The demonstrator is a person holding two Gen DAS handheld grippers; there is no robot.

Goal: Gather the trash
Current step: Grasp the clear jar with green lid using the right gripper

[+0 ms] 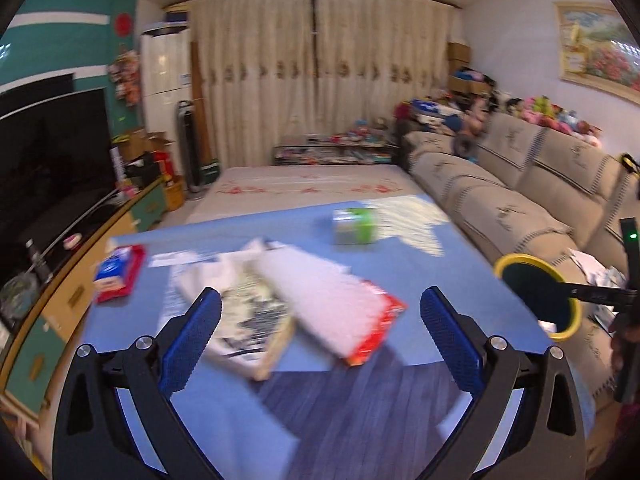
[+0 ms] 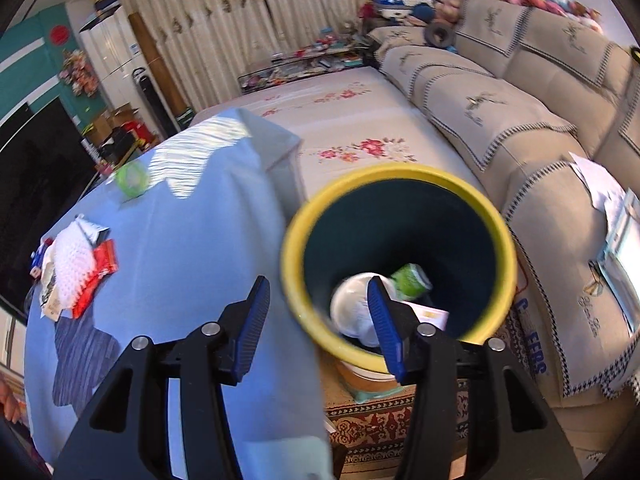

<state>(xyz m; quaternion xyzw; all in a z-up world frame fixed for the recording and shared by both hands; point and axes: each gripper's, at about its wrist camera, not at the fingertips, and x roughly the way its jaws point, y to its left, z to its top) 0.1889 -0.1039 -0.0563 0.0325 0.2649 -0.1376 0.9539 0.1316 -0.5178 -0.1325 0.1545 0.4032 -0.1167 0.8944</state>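
A yellow-rimmed dark bin [image 2: 400, 184] is held by its near rim in my right gripper [image 2: 320, 324]: one finger inside, one outside. Inside lie a white cup [image 2: 352, 308], a green wrapper [image 2: 412, 280] and a card. The bin also shows in the left wrist view [image 1: 536, 292] at the table's right edge. My left gripper [image 1: 320, 336] is open above a pile of trash: a white and red packet [image 1: 340, 312] and a printed paper bag [image 1: 252, 320] on the blue tablecloth [image 1: 400, 276]. The pile shows in the right wrist view [image 2: 76, 276].
A green tissue box [image 1: 356, 226] stands at the table's far side. A red and blue wipes pack [image 1: 118, 274] lies at the left. A beige sofa [image 1: 520, 208] runs along the right. A TV cabinet [image 1: 52, 264] is at the left.
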